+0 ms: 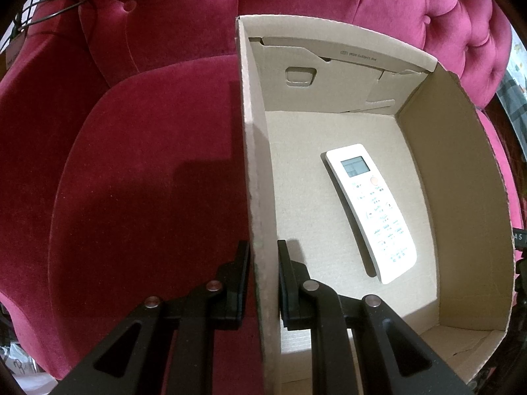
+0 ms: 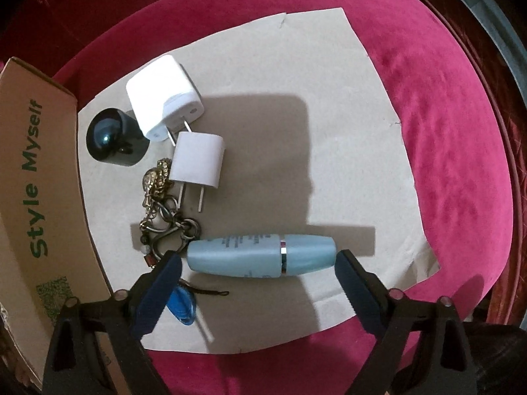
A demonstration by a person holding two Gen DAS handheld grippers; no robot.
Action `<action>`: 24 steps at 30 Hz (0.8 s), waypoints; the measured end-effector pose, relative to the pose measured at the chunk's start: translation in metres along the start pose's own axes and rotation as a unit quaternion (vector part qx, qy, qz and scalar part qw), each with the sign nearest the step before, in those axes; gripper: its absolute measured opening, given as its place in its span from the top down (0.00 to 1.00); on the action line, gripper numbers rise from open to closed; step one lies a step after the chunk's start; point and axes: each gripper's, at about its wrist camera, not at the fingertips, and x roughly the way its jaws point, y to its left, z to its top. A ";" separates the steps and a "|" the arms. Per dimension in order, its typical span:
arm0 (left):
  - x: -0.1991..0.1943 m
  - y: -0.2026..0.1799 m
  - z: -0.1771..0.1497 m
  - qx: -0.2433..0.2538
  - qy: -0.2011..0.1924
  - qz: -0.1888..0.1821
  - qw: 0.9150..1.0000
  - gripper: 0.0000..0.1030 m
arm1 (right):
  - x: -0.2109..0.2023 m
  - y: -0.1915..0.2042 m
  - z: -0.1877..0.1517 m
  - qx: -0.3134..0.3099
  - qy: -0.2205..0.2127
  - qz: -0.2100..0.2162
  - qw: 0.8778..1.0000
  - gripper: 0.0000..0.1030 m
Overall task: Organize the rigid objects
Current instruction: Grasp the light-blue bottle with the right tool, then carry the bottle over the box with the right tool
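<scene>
Left gripper [image 1: 262, 256]: it pinches the left wall of the cardboard box [image 1: 255, 171], one finger on each side.
White remote control [image 1: 370, 210]: it lies flat on the box floor, at 2 o'clock from the left gripper.
Right gripper [image 2: 258, 256]: its fingers are spread wide around the pale blue tube [image 2: 262, 256], not touching.
Small white charger [image 2: 197, 158]: it is at 11 o'clock from the tube.
Keychain [image 2: 161, 204]: it touches the charger's left side.

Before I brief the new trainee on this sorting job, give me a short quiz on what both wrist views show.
1. True or false: the cardboard box holds only a white remote.
2. What does the left gripper straddle?
3. The right gripper brackets: A) blue tube B) keychain C) charger

Key: 1 true; 2 the box's side wall; 3 A
</scene>
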 end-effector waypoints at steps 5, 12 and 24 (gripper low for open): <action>0.001 0.000 -0.001 -0.001 0.000 0.000 1.000 0.84 | -0.001 -0.004 0.002 0.001 -0.001 -0.005 1.000 0.13; 0.001 0.000 -0.001 -0.001 0.000 0.000 1.000 0.84 | -0.014 0.008 0.000 -0.009 -0.009 -0.018 1.000 0.13; 0.002 0.000 -0.002 -0.001 -0.001 -0.001 1.000 0.84 | -0.056 0.029 0.006 -0.034 -0.031 -0.025 0.999 0.13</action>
